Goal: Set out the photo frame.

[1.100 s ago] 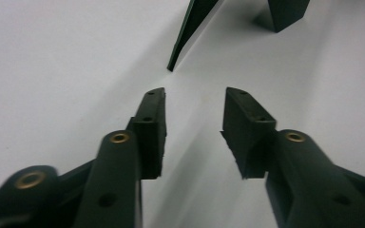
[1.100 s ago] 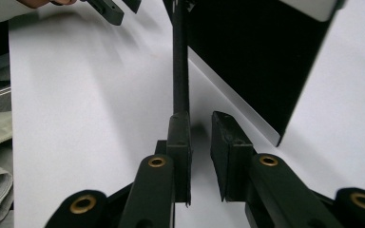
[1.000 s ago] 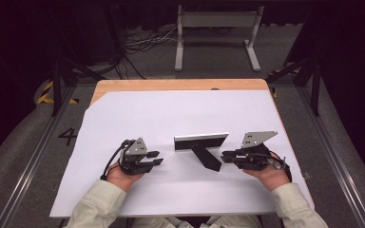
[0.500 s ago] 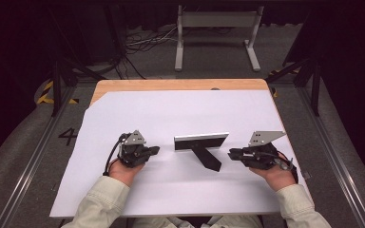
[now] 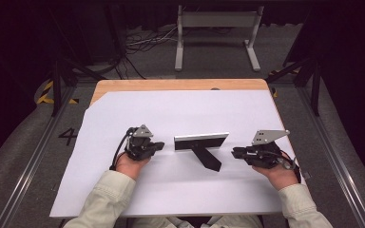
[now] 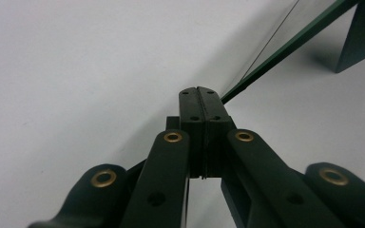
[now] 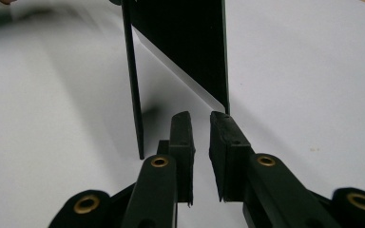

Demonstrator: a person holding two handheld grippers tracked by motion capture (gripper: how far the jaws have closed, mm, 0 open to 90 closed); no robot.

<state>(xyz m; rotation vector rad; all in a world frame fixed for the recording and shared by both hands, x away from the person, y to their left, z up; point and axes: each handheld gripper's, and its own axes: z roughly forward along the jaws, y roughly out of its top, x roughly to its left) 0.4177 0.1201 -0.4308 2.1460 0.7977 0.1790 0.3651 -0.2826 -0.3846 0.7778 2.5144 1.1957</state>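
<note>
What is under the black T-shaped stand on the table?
The black T-shaped stand rests on a white sheet that covers the wooden table. The part of the sheet directly beneath its foot is hidden.

text: "4" | on: floor (image 5: 38, 142), left of table | marking (image 5: 68, 137)

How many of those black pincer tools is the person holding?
2. The left gripper is in the person's left hand, left of the black T-shaped stand, jaws shut. The right gripper is in the right hand, right of the stand, jaws slightly apart. Both rest on the white sheet.
</note>
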